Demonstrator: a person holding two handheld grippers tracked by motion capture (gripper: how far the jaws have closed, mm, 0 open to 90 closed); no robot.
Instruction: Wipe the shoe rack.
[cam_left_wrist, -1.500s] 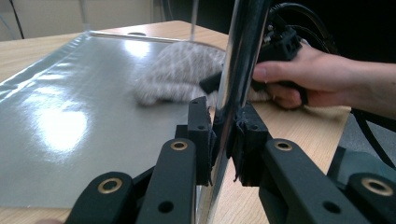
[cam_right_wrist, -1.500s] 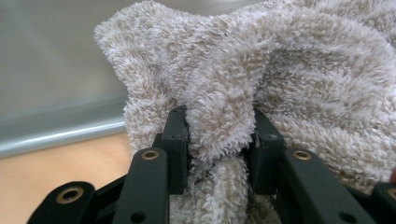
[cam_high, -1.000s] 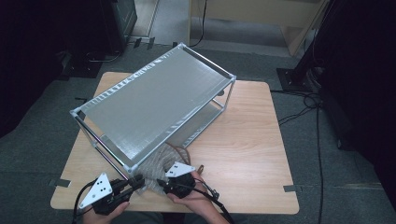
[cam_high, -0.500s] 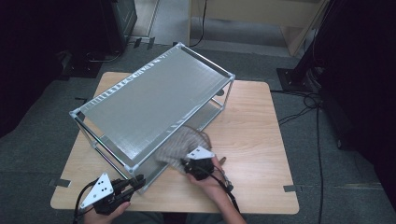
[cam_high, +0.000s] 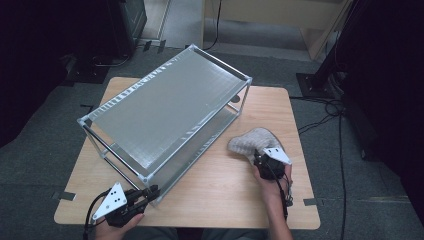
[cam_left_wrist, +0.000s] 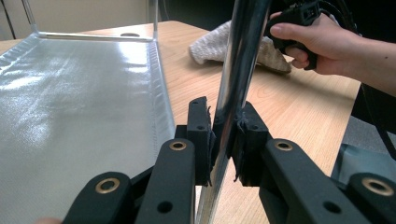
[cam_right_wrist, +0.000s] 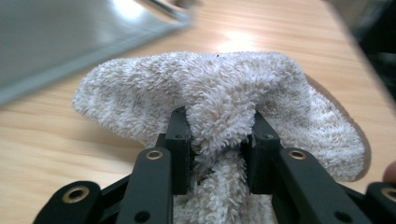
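Observation:
A grey-white terry towel (cam_high: 252, 140) lies bunched on the wooden table (cam_high: 210, 185), to the right of a two-shelf metal rack (cam_high: 170, 110). My right gripper (cam_high: 258, 154) is shut on a fold of the towel (cam_right_wrist: 219, 93), and its jaws have just closed a little further on it; in the right gripper view the pile bulges between the right gripper's (cam_right_wrist: 219, 135) pads. My left gripper (cam_high: 149, 193) is shut on the rack's near corner post (cam_left_wrist: 243, 46), which stands pinched between the left gripper's (cam_left_wrist: 225, 127) black pads.
The rack's lower shelf (cam_left_wrist: 70, 93) is a shiny grey sheet with nothing on it. The rack stands at an angle across the table's left and middle. Cables (cam_high: 335, 120) run over the floor at the right. Bare wood lies near the front edge.
My right gripper has carried the towel from beside the rack's near corner out to the right side of the table. The left gripper has stayed clamped on the post.

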